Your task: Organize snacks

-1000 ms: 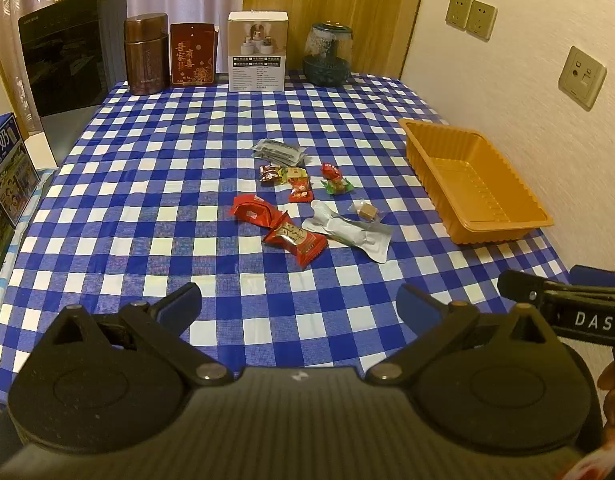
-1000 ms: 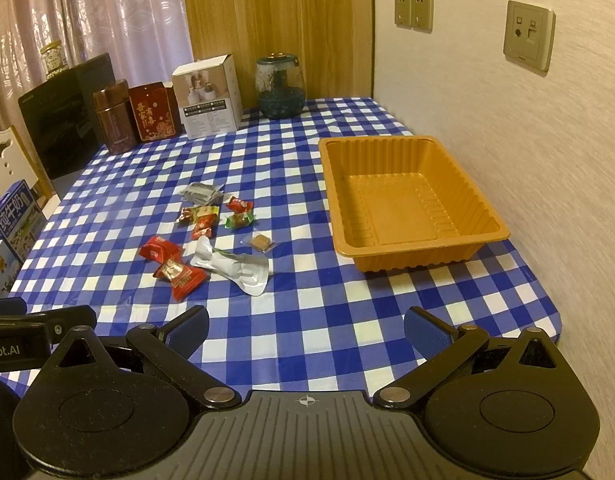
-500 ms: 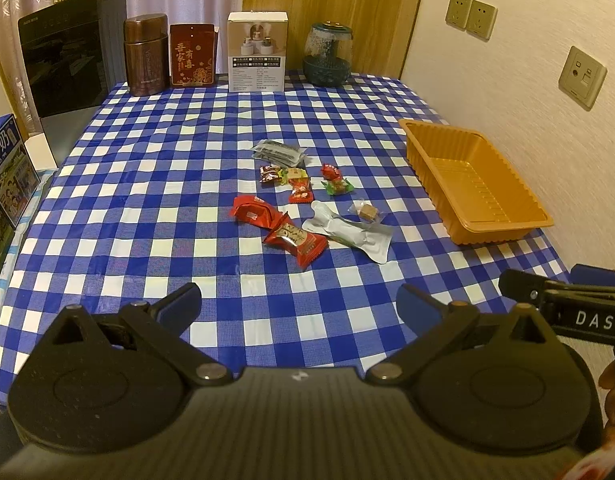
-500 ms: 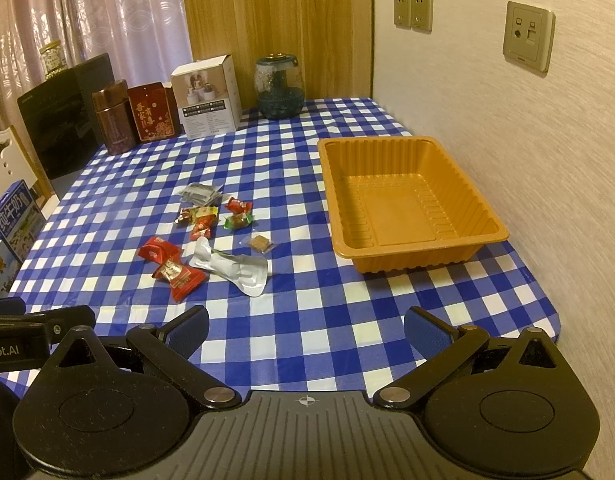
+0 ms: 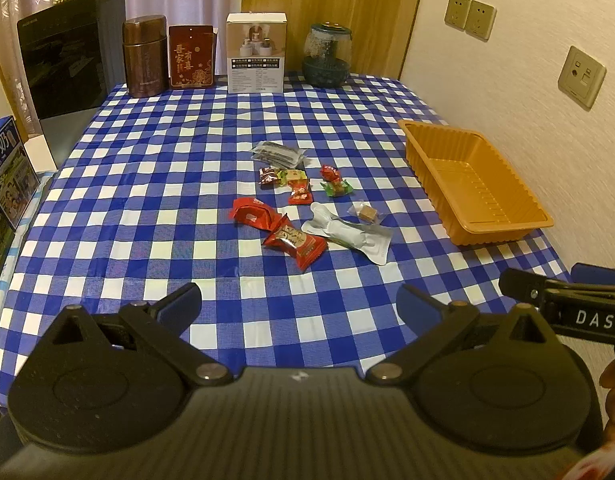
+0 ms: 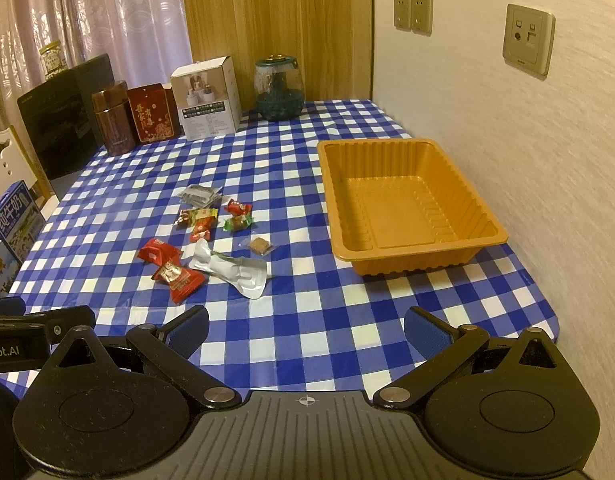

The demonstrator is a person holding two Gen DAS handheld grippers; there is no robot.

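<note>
The left tool [image 5: 298,300] is spread wide above the near edge of the tabletop [image 5: 147,184], its blue pads holding nothing. The right tool [image 6: 305,326] is spread just as wide and is also bare, hovering over the near edge beside it.

In the left wrist view, the loose snacks lie clustered near the middle of the checked cloth, at about 12 o'clock from the left tool. A silver pouch [image 5: 349,234] lies flat, touching a red packet [image 5: 294,241] at its 9 o'clock; a second red packet [image 5: 251,214] sits just beyond. A small brown cube candy [image 5: 366,213] in clear wrap rests just at 1 o'clock of the pouch. Farther back are several small wrapped candies [image 5: 299,184] and a grey packet [image 5: 277,153].

The orange tray [image 6: 483,216] stands at 3 o'clock of the cluster, well apart from it, near the wall, with no snack inside.

Along the far edge stand a brown tin [image 5: 144,56], a red box [image 5: 192,56], a white box [image 5: 256,58] and a glass jar [image 5: 326,56].
</note>
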